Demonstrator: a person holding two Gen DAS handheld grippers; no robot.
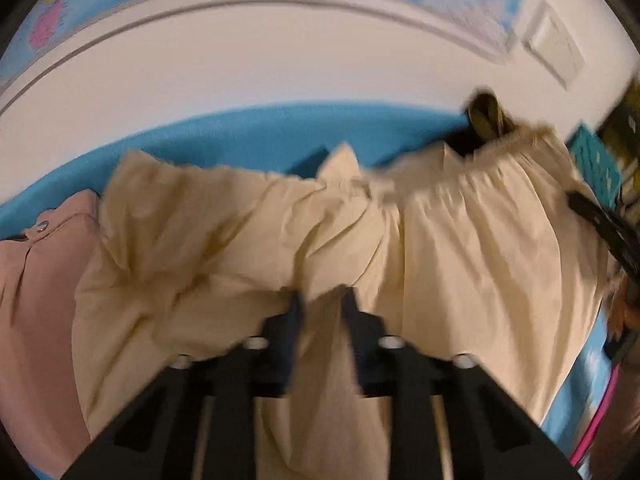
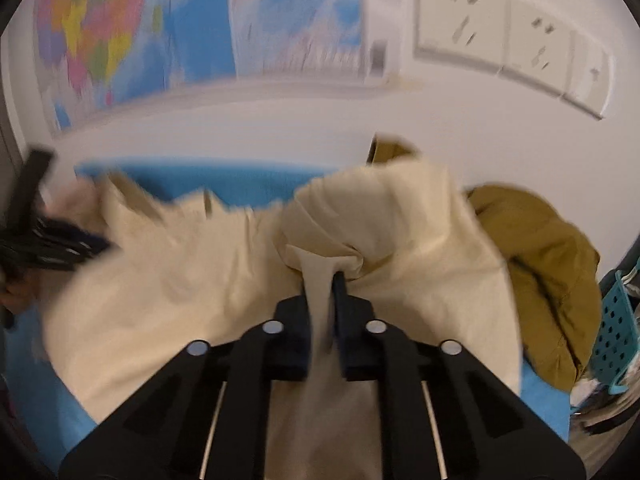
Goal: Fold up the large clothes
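Blue table (image 2: 248,184) — wall map (image 2: 120,40) lettering blurred, unreadable.

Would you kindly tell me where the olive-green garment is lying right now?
In the right wrist view the olive-green garment lies at right on the blue surface, against the white wall, between the cream garment and a teal basket.

The left tongs (image 1: 320,300) pinch a fold of a cream garment (image 1: 460,248) that lies rumpled across a blue bench (image 1: 248,136). A pink garment (image 1: 36,280) with a button lies touching its left edge, and an olive-green garment (image 1: 488,114) shows behind it at the white wall (image 1: 280,72). The right tongs (image 1: 608,228) show blurred at the right edge.
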